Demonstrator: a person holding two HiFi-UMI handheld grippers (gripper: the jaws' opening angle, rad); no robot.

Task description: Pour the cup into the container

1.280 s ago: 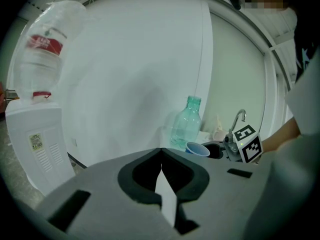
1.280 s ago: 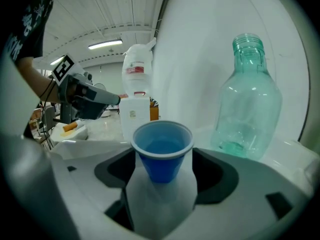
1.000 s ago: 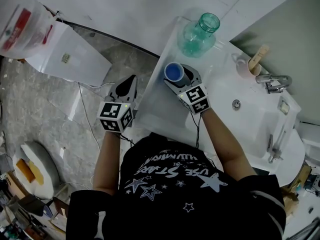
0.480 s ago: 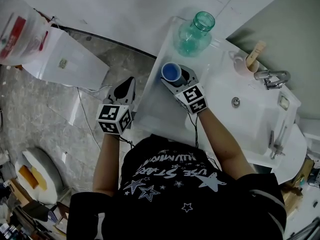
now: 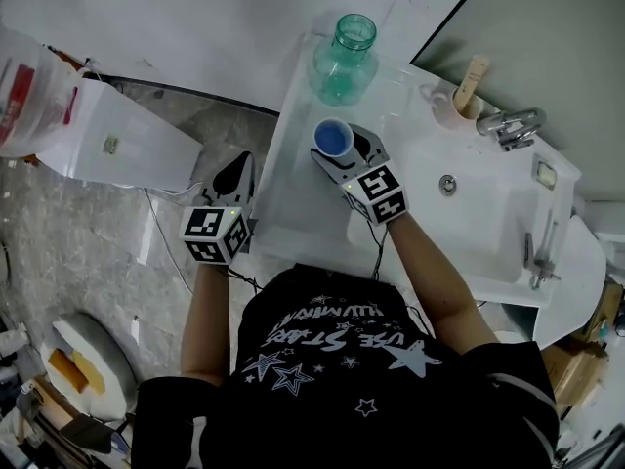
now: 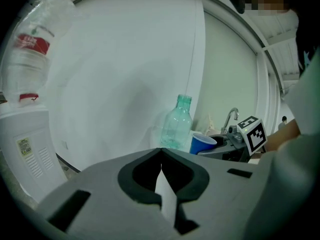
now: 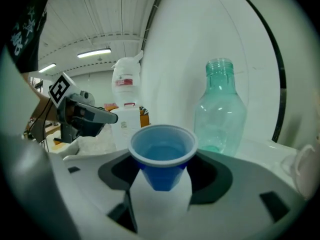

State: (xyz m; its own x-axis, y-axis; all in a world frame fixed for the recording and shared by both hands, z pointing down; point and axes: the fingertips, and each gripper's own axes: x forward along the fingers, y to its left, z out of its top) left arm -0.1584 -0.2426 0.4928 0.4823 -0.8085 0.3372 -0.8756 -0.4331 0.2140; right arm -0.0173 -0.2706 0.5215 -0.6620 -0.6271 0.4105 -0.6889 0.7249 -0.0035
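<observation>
Blue plastic cup (image 7: 162,156) is sitting upright between the jaws of the right claw (image 7: 162,180), just above the middle of the head view, over the near part of the white counter (image 5: 298,208). It appears to be carrying a little clear liquid, though the level is hard to read.

Beyond it, toward the top of the frame, the clear green glass bottle (image 5: 344,59) is standing upright on the far corner of the counter, near the cup but apart from it. I am taking this bottle to be the container.

The main risk is lying in that narrow bottle mouth. The cup's rim is looking wider than the neck, so a quick or off-centre tilt would probably be sending liquid down the outside of the glass and across the counter. A thin plastic wall is also likely to buckle if the squeeze is too hard, or slip if it is too light once the cup is tipping. Nudging the bottle with the cup rim could be toppling it off the corner.

The right claw is standing partly open, its pads pressing the cup's lower wall on both sides. The left claw (image 5: 234,179), at the lower left beside the counter's edge, is hanging with its jaws together and nothing between them.
</observation>
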